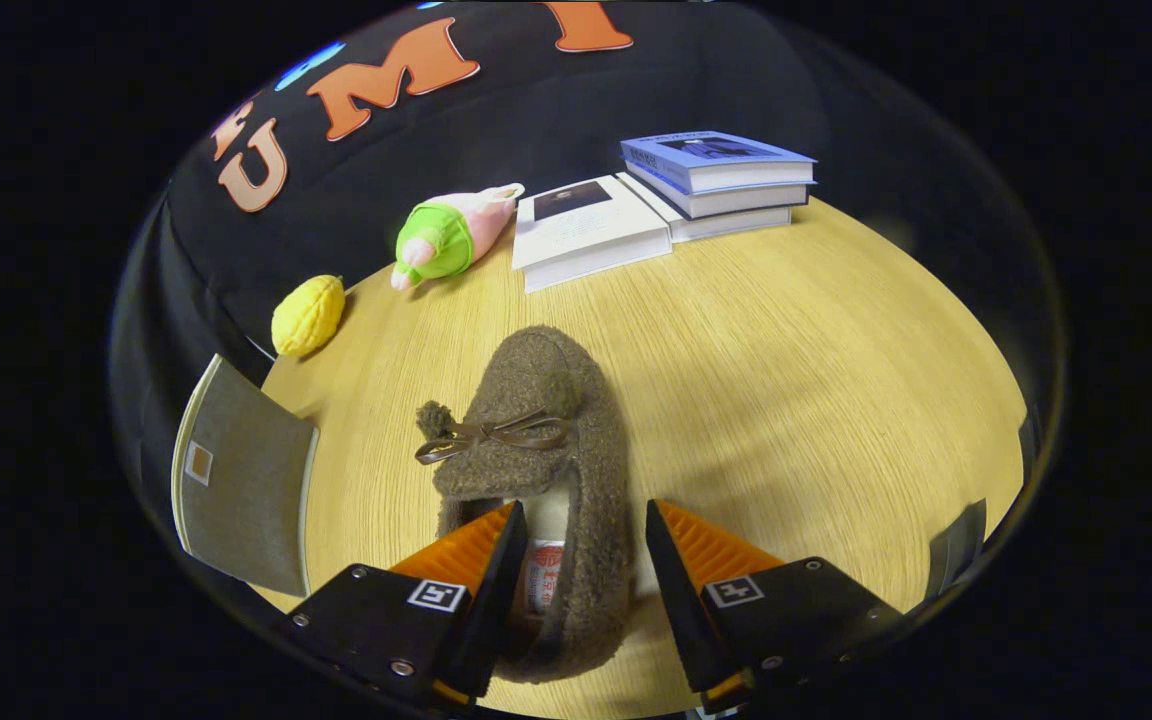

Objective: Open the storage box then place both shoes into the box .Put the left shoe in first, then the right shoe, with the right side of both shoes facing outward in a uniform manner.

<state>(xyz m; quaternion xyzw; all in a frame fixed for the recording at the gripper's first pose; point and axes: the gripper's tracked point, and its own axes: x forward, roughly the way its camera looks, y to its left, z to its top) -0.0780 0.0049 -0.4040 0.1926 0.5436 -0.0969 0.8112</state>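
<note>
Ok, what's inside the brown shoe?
Inside the brown shoe, pale lining and a printed insole label show between the open gripper fingers; the toe interior is covered by the upper.

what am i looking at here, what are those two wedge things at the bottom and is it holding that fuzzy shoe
Those wedges are the two fingers of a handheld gripper that a person carries; the camera rides on it and looks forward along them. The fingers stand open, straddling the heel end of a fuzzy brown shoe with a small bow. One finger sits inside the shoe's opening, the other outside its wall, not visibly squeezing. The shoe lies on a wooden table. Beyond it are a yellow plush toy, a green and pink plush toy and stacked books. A grey panel stands beside the shoe.
</note>
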